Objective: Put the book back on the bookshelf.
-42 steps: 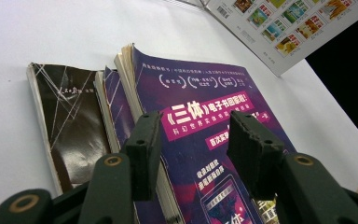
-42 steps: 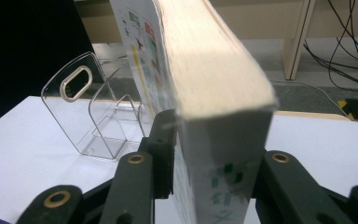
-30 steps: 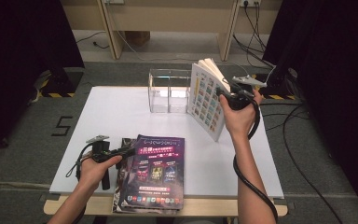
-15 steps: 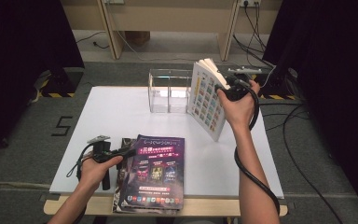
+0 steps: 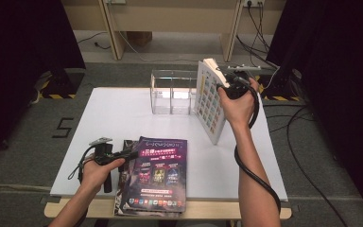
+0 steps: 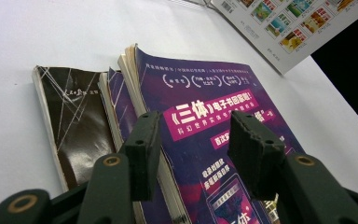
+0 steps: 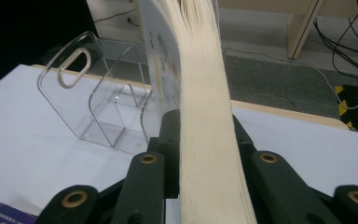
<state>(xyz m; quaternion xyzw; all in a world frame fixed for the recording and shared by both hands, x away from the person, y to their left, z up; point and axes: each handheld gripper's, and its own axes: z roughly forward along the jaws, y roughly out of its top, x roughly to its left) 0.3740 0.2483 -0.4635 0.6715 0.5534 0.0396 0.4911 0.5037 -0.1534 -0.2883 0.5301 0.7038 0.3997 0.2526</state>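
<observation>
A thick white-covered book (image 5: 209, 101) with a grid of small coloured pictures stands tilted on its lower edge at the table's back right. My right gripper (image 5: 227, 84) grips it near the top. In the right gripper view both jaws press on its cream page block (image 7: 205, 116); they have just been closing on it. A clear acrylic holder (image 5: 171, 92) stands just left of the book, with its dividers showing (image 7: 102, 102). My left gripper (image 5: 128, 153) rests open at the front left, its jaws (image 6: 196, 140) apart above a purple book (image 6: 205, 93).
The purple book (image 5: 158, 172) tops a stack at the table's front edge, with a dark book (image 6: 74, 116) beside it. The white table (image 5: 123, 113) ends close behind the holder. Wooden table legs and cables stand on the grey floor beyond.
My right hand has shifted slightly up and left with the white book, and its jaws have narrowed on the pages. The left hand and the stack have not moved.
</observation>
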